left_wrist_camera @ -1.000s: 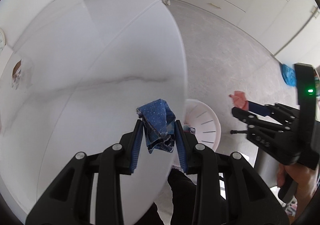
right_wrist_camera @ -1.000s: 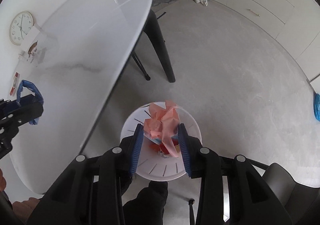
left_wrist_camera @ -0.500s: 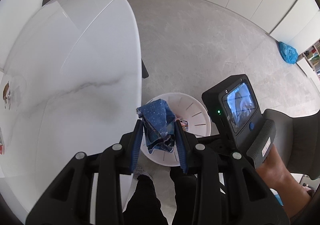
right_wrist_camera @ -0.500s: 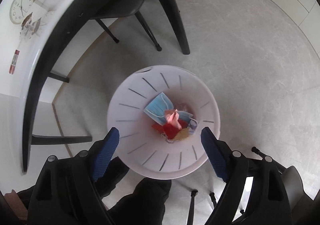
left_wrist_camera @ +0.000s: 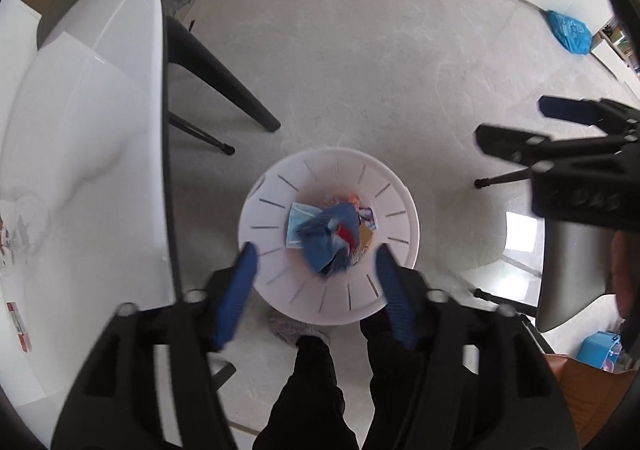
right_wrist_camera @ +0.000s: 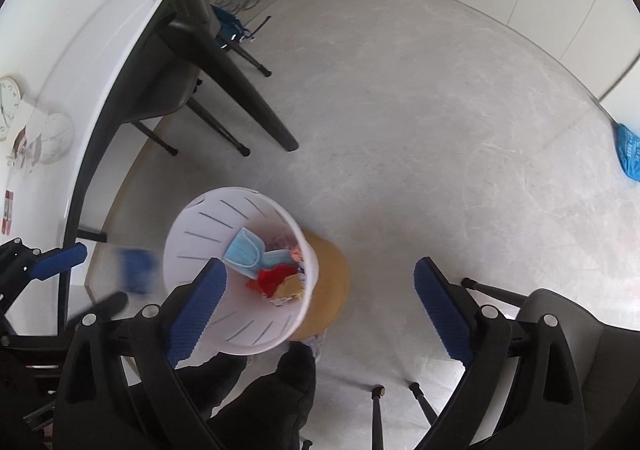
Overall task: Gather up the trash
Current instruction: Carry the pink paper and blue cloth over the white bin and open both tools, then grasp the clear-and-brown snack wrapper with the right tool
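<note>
Trash drops best from straight overhead, which explains why the left gripper hangs directly above the white bin, pointing down into it. Its blue fingers are spreading apart, and nothing is pinched between them: the blue wrapper shows as a blurred shape inside the bin's mouth, probably falling loose, though the blur makes it hard to say whether it has landed. Below it lie a pale blue face mask, a red scrap and other bits, so the bin is already serving as the collecting point.

The right gripper sits off to the right of the bin, its fingers also opening wide with only floor between them, likely held aside to leave room for the other hand. The bin stands on the floor near the right edge of the white table, within easy reach of anything picked off it.
</note>
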A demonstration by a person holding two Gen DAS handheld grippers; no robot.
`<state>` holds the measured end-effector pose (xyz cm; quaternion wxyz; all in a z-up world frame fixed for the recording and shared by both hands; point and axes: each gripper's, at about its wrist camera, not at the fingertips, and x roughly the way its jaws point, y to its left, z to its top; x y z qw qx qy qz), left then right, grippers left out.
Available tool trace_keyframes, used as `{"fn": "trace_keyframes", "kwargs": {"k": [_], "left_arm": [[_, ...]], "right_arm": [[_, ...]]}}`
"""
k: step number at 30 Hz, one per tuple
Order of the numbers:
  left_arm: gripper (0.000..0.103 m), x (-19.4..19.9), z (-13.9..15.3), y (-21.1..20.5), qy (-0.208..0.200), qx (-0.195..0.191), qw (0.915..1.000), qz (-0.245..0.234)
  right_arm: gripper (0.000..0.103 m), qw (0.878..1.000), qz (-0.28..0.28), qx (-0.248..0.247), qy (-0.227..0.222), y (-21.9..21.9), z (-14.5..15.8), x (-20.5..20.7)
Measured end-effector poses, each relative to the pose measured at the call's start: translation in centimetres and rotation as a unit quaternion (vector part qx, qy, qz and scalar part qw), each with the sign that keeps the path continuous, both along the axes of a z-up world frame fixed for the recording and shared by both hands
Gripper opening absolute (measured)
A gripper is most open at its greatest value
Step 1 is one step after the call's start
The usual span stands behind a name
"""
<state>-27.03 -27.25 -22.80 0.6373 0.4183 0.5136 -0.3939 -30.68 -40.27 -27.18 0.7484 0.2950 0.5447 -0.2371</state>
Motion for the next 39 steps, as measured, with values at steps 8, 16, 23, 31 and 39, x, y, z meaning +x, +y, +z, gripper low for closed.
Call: {"fn": "trace_keyframes", "kwargs": {"k": [8, 16, 23, 31, 39], "left_arm": [[0.085, -0.6, 0.0, -0.1, -0.008, 0.005, 0.9999, -0.003], [0.086, 1.9, 5.1, 1.7, 0.008, -0.065, 0.9960, 0.060], [0.093, 9.7, 11.4, 10.6, -0.012, -0.129, 0.9716, 0.198], [0.095, 19.6, 14.7, 26.5, -0.073, -0.163, 0.9020, 0.393], [0.095, 29.6, 15.2, 42.4, -0.096, -0.162, 0.8546, 0.484]], "right_arm": [[0.094, 1.000, -0.010, 0.014, 0.004, -0.1, -0.6, -1.0], [0.094, 0.999, 0.031, -0.030, -0.003, 1.7, 3.6, 1.4], [0.101, 0.987, 0.123, -0.093, -0.044, 6.1, 11.6, 8.2], [0.101, 0.948, 0.279, -0.116, -0.098, 17.1, 16.7, 20.6], [0.101, 0.923, 0.351, -0.090, -0.132, 30.7, 18.5, 33.7]]}}
